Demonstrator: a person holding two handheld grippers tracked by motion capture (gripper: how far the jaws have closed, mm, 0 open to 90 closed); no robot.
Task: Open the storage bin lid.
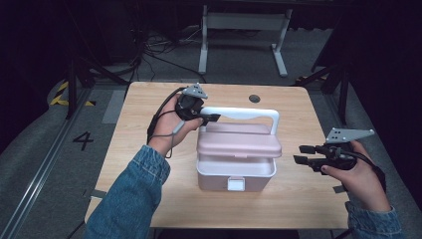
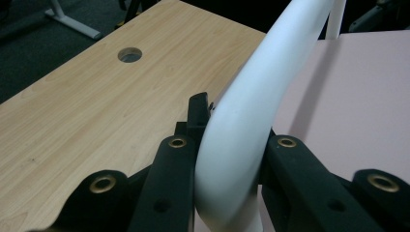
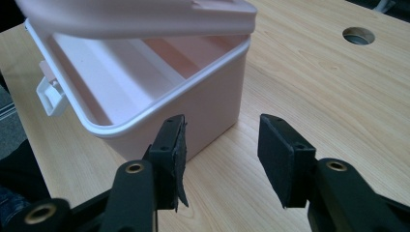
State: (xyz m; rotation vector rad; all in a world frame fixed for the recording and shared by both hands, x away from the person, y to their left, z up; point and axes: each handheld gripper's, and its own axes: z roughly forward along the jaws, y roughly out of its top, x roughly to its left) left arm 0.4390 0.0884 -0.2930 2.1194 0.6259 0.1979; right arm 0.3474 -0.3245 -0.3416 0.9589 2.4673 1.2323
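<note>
A pale pink storage box (image 1: 236, 172) stands mid-table with its lid (image 1: 239, 142) raised a little at the front. My left gripper (image 1: 209, 118) is shut on the left end of the white carry handle (image 1: 244, 113). In the left gripper view the black jaws clamp the curved handle (image 2: 241, 130), and the pink lid (image 2: 358, 96) lies beyond. My right gripper (image 1: 302, 154) hovers open just right of the box, with nothing between its jaws. In the right gripper view the right gripper (image 3: 222, 145) faces the box's corner (image 3: 203, 96). Its interior shows under the lifted lid (image 3: 135, 14).
The box sits on a light wooden table (image 1: 149, 104) with a round cable hole (image 1: 254, 98) near the far edge. A white latch (image 1: 236, 184) hangs on the box front. A white metal frame (image 1: 244, 30) and cables lie on the floor behind.
</note>
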